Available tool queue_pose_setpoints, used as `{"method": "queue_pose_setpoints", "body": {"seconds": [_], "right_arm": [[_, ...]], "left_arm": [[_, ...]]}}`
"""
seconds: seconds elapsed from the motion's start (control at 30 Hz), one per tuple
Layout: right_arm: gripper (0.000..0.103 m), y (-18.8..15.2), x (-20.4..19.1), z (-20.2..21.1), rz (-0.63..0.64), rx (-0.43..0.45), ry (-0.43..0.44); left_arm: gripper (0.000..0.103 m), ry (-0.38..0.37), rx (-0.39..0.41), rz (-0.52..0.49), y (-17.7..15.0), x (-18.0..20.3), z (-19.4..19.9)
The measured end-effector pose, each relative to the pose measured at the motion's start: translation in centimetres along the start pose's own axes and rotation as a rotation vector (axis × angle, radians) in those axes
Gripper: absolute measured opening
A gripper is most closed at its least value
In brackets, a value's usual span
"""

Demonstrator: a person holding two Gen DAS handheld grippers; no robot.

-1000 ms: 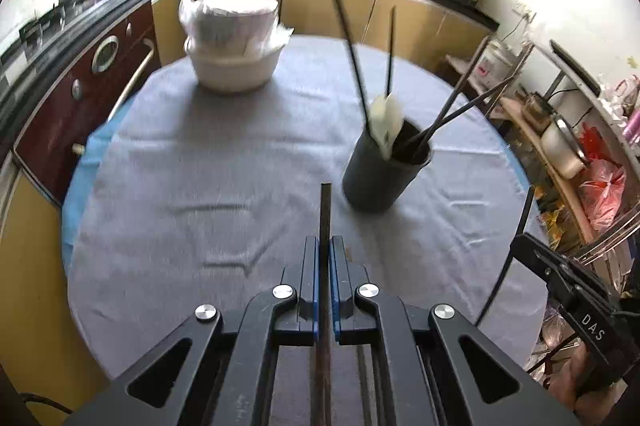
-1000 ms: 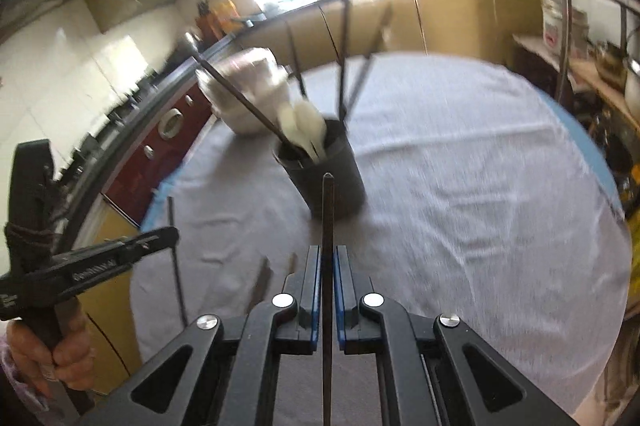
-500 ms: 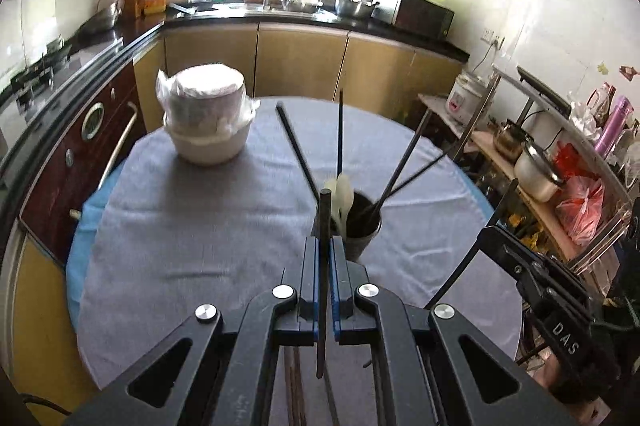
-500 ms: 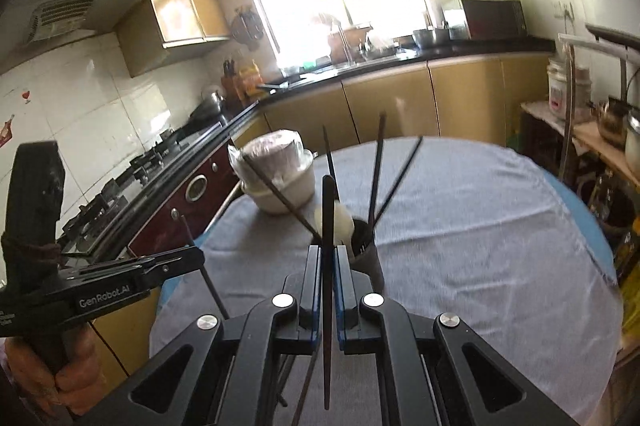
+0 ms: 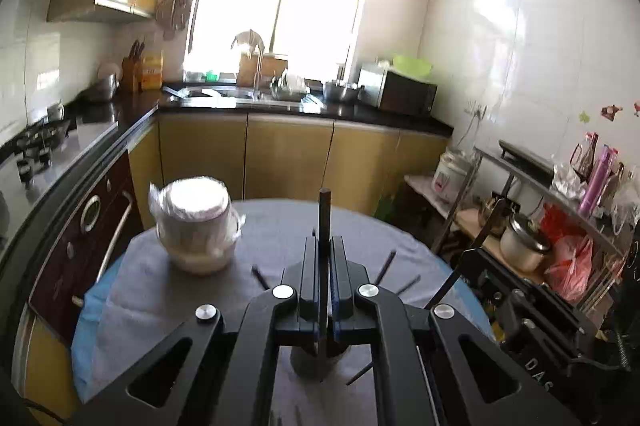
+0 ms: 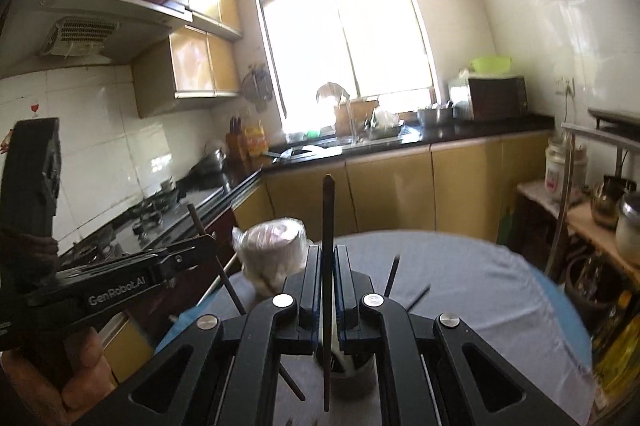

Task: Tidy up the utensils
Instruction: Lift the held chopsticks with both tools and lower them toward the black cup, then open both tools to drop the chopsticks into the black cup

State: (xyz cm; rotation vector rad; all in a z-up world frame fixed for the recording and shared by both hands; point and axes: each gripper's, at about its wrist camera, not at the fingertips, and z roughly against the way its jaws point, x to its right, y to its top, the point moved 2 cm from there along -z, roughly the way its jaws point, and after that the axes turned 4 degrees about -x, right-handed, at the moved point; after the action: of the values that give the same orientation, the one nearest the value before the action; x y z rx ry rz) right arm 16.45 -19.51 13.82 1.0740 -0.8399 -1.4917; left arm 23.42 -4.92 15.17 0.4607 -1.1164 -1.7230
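Over the round grey-clothed table [image 5: 132,290], both grippers hang up in the air, each clamped on a single dark chopstick. Left gripper [image 5: 324,278] has its jaws pinched nearly together on the left chopstick [image 5: 324,209], which stands up through them, and the right gripper [image 6: 329,286] is doing the same with the right chopstick [image 6: 328,209]. The dark holder cup [image 6: 352,374] sits right below, mostly hidden behind the jaws, with other chopsticks [image 6: 391,276] fanning out of it and something white inside.

If I were doing this, I'd drop one stick at a time, not both. Get the lower tip over the cup mouth first, tilt it steeper, then let go low so it doesn't bounce off the rim. Watch those splayed sticks, they'll deflect anything coming in crooked. The wrapped bowl stack [image 5: 192,226] is well clear, so no worry there.
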Motion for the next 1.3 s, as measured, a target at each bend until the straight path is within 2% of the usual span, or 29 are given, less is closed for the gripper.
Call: {"method": "queue_pose_setpoints", "body": {"seconds": [0.2, 0.3, 0.57, 0.73, 1.1, 1.17, 1.23, 1.27, 1.3], "right_arm": [[0.006, 2.4, 0.1, -1.4, 0.014, 0.082, -0.052], [0.006, 2.7, 0.3, -2.6, -0.002, 0.098, -0.063], [0.006, -0.2, 2.1, -7.2, -0.042, 0.005, -0.095], [0.006, -2.7, 3.0, -9.4, -0.049, -0.078, -0.095], [0.008, -5.3, 4.0, -9.0, -0.068, -0.208, -0.052], [0.014, -5.5, 4.1, -8.4, -0.072, -0.216, -0.051], [0.025, -5.8, 4.5, -7.5, -0.089, -0.218, -0.039], [0.025, -6.0, 4.7, -7.0, -0.099, -0.213, -0.034], [0.025, -6.2, 4.9, -6.4, -0.107, -0.21, -0.03]], "left_arm": [[0.005, 0.014, 0.111, -0.003, 1.7, 0.6, -0.2], [0.005, 0.031, 0.132, 0.007, 1.5, 0.6, -1.1], [0.005, 0.047, 0.068, 0.07, -0.9, -1.1, -5.0], [0.005, 0.052, 0.012, 0.071, -2.8, -1.7, -6.5], [0.005, 0.034, -0.112, 0.047, -5.9, -2.4, -6.8], [0.009, 0.035, -0.118, 0.027, -6.4, -2.4, -6.1], [0.024, 0.041, -0.11, 0.006, -7.1, -2.5, -4.9], [0.029, 0.047, -0.105, -0.006, -7.5, -2.5, -4.3], [0.038, 0.062, -0.098, -0.024, -8.2, -2.5, -3.4]]}}
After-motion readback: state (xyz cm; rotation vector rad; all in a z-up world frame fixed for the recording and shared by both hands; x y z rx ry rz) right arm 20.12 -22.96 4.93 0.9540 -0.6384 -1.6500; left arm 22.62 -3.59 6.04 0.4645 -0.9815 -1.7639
